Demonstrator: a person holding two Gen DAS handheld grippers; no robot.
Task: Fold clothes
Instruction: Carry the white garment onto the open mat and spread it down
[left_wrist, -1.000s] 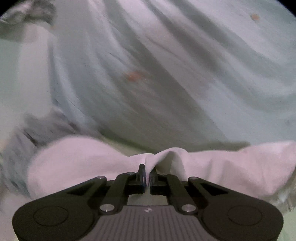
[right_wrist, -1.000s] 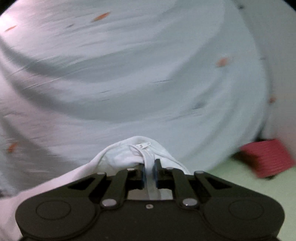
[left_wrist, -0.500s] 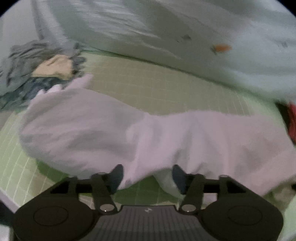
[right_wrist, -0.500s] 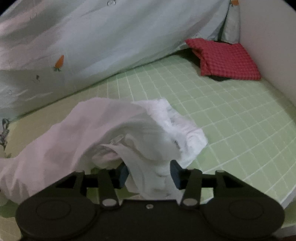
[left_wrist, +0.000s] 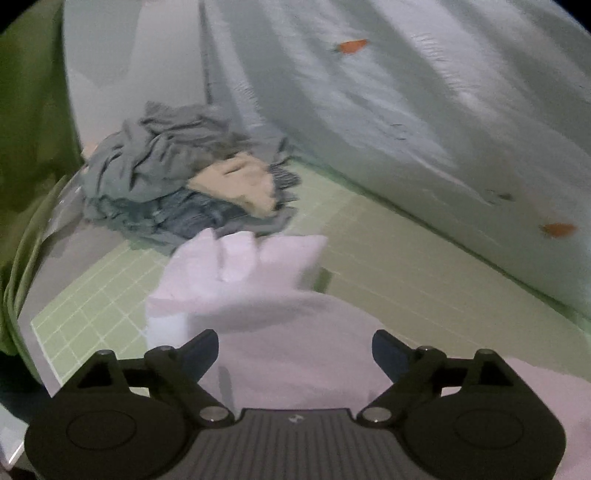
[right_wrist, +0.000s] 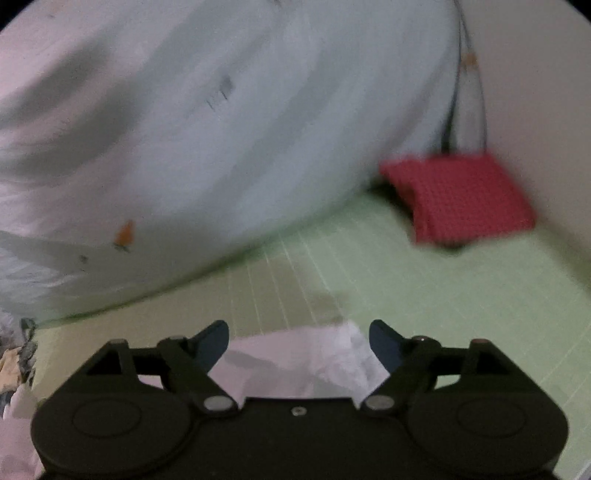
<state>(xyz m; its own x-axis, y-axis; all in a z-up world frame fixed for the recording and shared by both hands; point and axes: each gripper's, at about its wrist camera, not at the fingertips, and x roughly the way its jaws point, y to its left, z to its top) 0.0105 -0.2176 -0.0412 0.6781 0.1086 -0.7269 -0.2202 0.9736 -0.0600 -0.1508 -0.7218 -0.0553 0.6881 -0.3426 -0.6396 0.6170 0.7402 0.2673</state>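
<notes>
White garment (left_wrist: 266, 332) lies slack on the green checked mat (left_wrist: 424, 280) beneath both of your tools, released and spread in soft folds. Your left tongs (left_wrist: 294, 354) stand wide and their jaws are opening, with the cloth lying under and between the dark fingers (left_wrist: 199, 350) but not pressed by either pad. From that view the garment's far edge bunches into a few raised points just short of a pile of grey and blue clothes (left_wrist: 166, 177), where a tan piece (left_wrist: 240, 184) sits on top. Your right tongs (right_wrist: 298, 345) are likewise spread, jaws opening, and a crumpled white corner of the garment (right_wrist: 306, 362) shows in the gap between them, touching neither finger that you can make out. A pale sheet (right_wrist: 221, 147) printed with small orange carrots (right_wrist: 125, 233) hangs or drapes along the back of the mat in both views, its lower edge meeting the green surface. Off to your right, near the wall, a red waffle-textured cloth (right_wrist: 461, 195) lies folded on the mat, well apart from the garment. Both pictures are blurred, so the finer creases of the white fabric cannot be made out. At the left edge of the left view a green fabric (left_wrist: 26, 147) fills the frame's side.
</notes>
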